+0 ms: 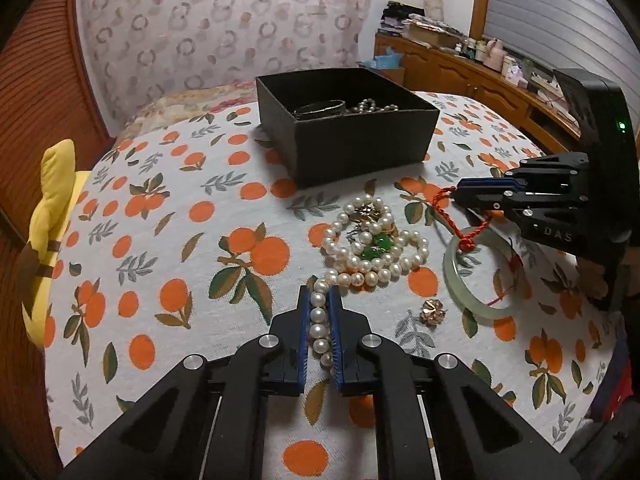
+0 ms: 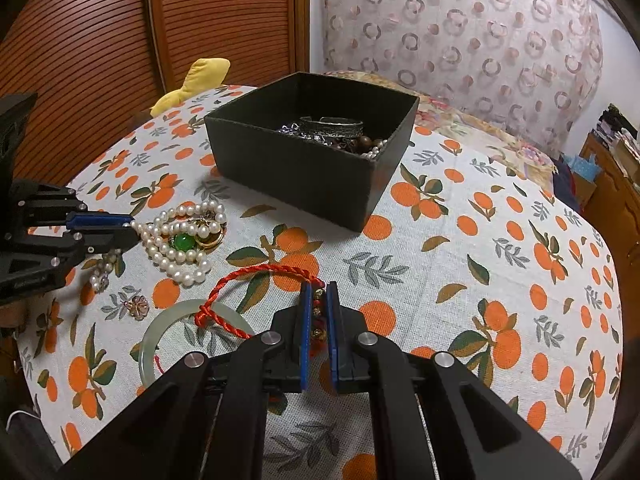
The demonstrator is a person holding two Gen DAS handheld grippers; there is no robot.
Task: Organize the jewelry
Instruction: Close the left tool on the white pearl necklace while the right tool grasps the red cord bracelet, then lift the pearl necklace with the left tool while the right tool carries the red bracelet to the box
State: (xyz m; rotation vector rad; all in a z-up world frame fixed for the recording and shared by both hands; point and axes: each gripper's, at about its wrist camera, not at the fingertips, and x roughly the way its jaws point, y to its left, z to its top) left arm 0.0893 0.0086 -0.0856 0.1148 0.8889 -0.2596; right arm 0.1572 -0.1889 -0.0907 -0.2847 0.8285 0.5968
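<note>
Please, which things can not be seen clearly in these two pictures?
- Floor of the black box: left wrist view, its near wall hides most contents.
- Beads on the red cord: right wrist view, right tool covers them.
- Pearl necklace end: left wrist view, runs under left tool.
- Small gold flower piece: too small to identify.

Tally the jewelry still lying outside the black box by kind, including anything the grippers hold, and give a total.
Pearl strand, clamped in the left gripper: 1
Red cord bracelet with beads, clamped in the right gripper: 1
Pale green bangle: 1
Green-stone pendant, tangled in the pearls: 1
Small gold flower piece: 1
Total: 5
</note>
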